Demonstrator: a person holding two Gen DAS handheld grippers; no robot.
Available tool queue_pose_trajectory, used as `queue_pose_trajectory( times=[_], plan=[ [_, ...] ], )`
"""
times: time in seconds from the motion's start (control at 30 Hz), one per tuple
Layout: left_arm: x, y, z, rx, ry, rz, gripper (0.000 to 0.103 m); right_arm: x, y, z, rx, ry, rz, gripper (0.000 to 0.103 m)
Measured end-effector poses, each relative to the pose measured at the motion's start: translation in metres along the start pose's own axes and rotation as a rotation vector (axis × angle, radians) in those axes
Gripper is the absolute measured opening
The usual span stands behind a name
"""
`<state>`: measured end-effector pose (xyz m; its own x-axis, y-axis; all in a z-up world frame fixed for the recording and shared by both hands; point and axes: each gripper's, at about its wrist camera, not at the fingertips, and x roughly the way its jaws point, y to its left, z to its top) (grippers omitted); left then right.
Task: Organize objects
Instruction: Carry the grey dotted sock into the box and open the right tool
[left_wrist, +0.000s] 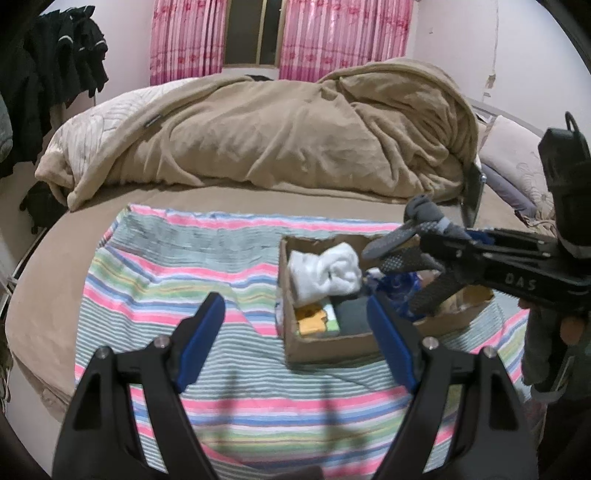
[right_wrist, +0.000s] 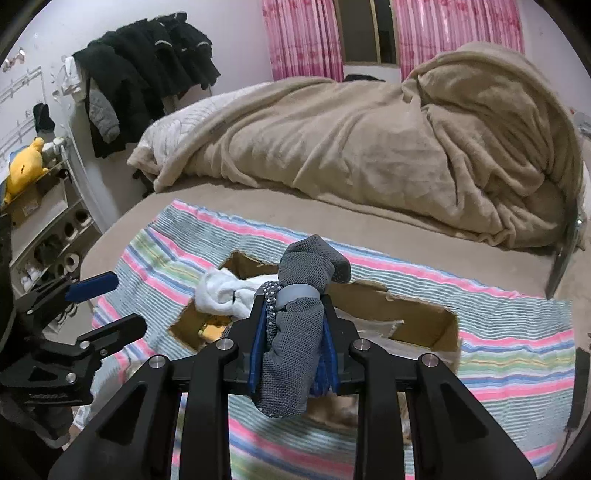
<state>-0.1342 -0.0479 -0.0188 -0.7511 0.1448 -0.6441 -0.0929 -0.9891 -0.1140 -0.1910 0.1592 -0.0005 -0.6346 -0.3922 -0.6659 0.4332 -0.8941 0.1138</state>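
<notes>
A cardboard box sits on a striped cloth on the bed. In it lie a white rolled sock, yellow and green items and something blue. My right gripper is shut on a grey dotted sock bundle and holds it over the box; the bundle also shows in the left wrist view. My left gripper is open and empty, just in front of the box's near left corner; it also shows in the right wrist view.
The striped cloth covers the near part of the bed. A heaped tan blanket lies behind it. Dark clothes hang at the left over a shoe rack. Pink curtains are at the back.
</notes>
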Motion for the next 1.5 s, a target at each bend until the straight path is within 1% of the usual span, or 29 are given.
queue_pose_trajectory(
  times=[0.17,0.33,0.47,0.67,0.77,0.87,0.97,1.03,1.07,1.1,1.13,1.5],
  plan=[
    [0.014,0.005,-0.002,-0.006,0.019,0.009,0.081,0.027,-0.001,-0.004,0.001,0.041,0.001,0.028],
    [0.029,0.009,-0.004,-0.005,0.038,0.025,0.081,0.045,-0.005,-0.009,0.010,0.075,-0.002,0.028],
    [0.037,0.009,-0.005,-0.009,0.050,0.024,0.081,0.064,-0.009,-0.018,0.019,0.121,0.000,0.028],
    [0.039,0.010,-0.007,-0.008,0.058,0.029,0.081,0.075,-0.007,-0.027,0.014,0.145,-0.005,0.029],
    [0.037,0.011,-0.008,-0.013,0.055,0.030,0.081,0.072,-0.009,-0.027,0.034,0.143,0.007,0.029],
    [0.032,0.010,-0.007,-0.012,0.049,0.031,0.081,0.070,-0.009,-0.027,0.044,0.143,0.016,0.034],
    [0.027,0.009,-0.008,-0.008,0.045,0.032,0.081,0.065,-0.007,-0.028,0.044,0.141,0.029,0.043],
    [0.024,0.010,-0.008,-0.009,0.042,0.034,0.081,0.059,-0.006,-0.029,0.044,0.136,0.029,0.052],
    [0.021,0.010,-0.009,-0.010,0.039,0.034,0.081,0.057,-0.005,-0.029,0.043,0.133,0.029,0.055],
    [0.019,0.010,-0.009,-0.010,0.037,0.035,0.081,0.054,-0.005,-0.029,0.044,0.128,0.029,0.059],
    [0.017,0.009,-0.009,-0.010,0.035,0.036,0.081,0.051,-0.004,-0.028,0.046,0.123,0.028,0.061],
    [-0.015,-0.004,-0.013,0.011,0.006,0.034,0.081,0.009,0.002,-0.032,0.053,0.081,0.005,0.061]
  ],
)
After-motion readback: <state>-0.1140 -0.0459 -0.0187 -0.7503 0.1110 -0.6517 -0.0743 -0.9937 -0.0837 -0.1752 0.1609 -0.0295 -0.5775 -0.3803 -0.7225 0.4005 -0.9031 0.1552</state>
